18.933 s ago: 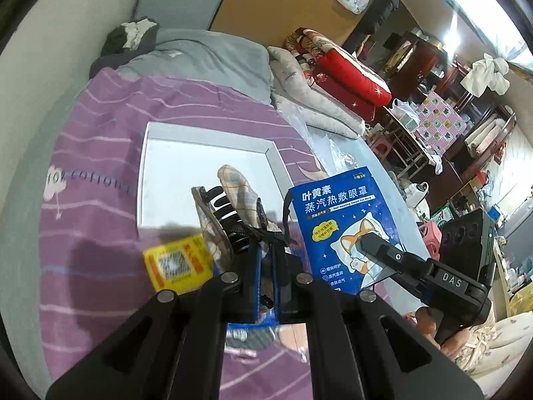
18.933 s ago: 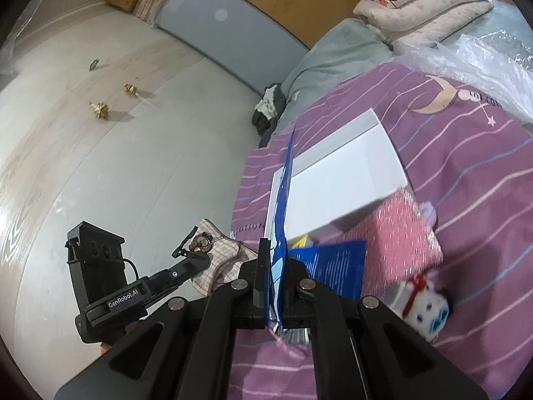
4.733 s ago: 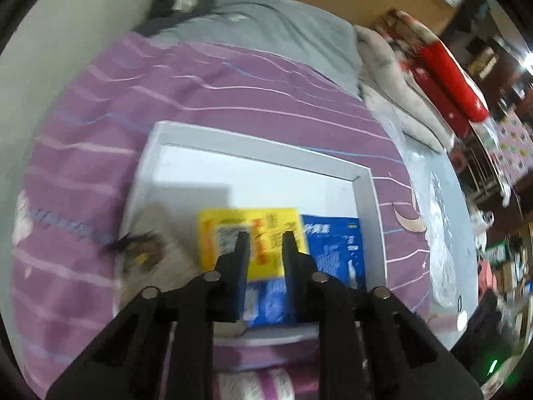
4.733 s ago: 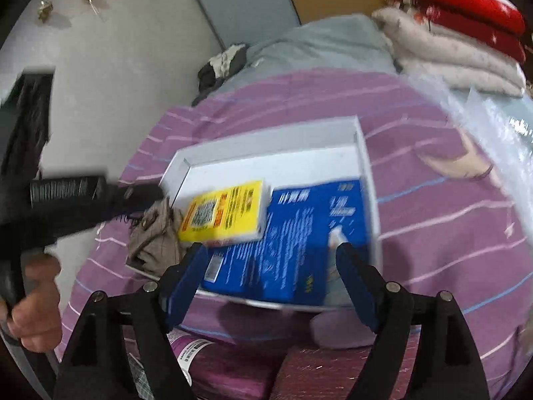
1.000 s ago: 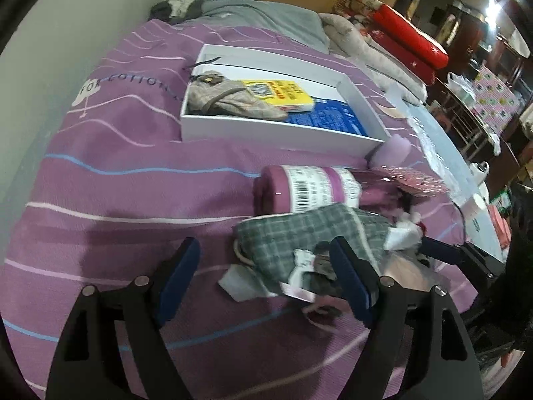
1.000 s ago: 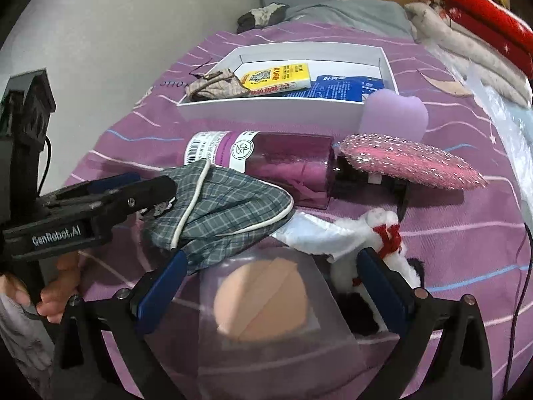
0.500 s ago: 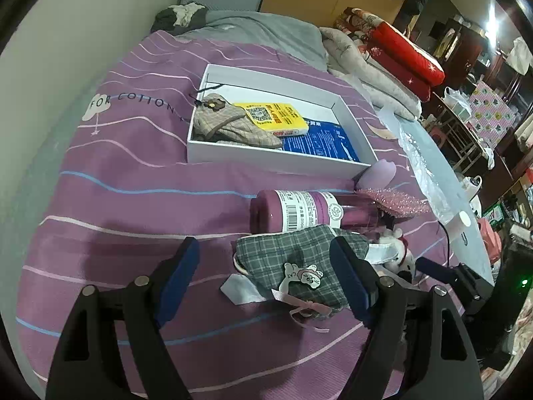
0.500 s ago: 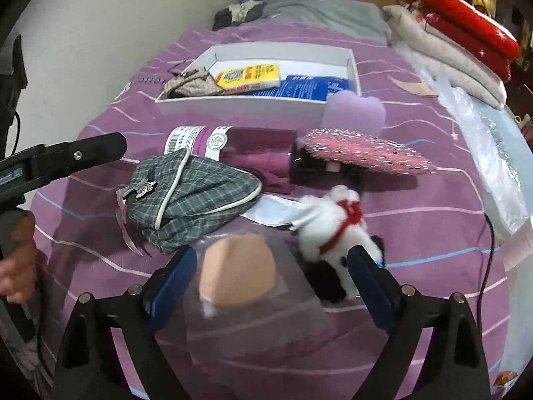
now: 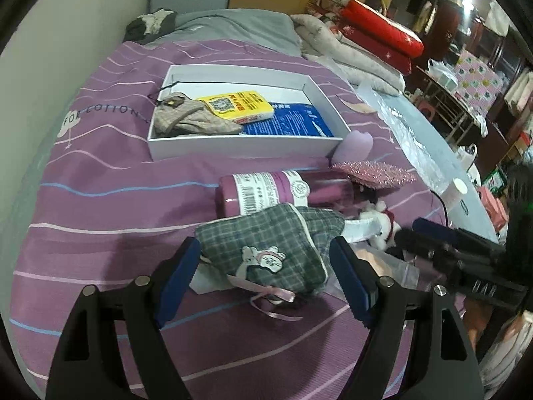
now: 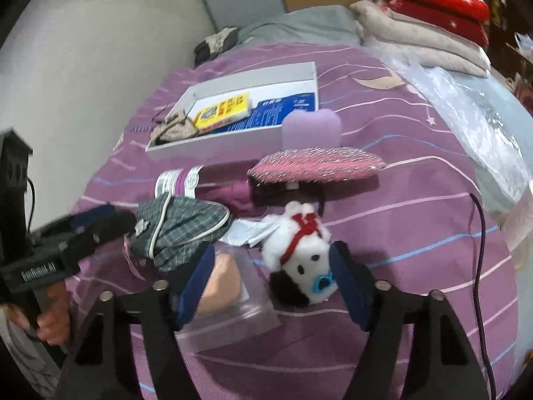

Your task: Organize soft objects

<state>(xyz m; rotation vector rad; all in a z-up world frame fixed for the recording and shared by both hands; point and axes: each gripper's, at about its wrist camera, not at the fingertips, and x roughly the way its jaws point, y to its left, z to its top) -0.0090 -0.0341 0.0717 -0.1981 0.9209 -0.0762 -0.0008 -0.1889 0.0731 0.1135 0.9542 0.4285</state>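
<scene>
Left gripper point(image 9: 265, 278), jaws wide apart and empty, straddles the plaid pouch point(image 9: 266, 248); right gripper point(image 10: 269, 286), likewise spread and empty, brackets the plush dog point(image 10: 299, 253). Step: pickup approach; next, close and carry to the white box point(image 9: 246, 146) at 12 o'clock

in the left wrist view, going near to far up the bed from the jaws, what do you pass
green plaid pouch → purple labelled bottle → white box holding a beige pouch, yellow packet and blue packet → grey blanket
</scene>
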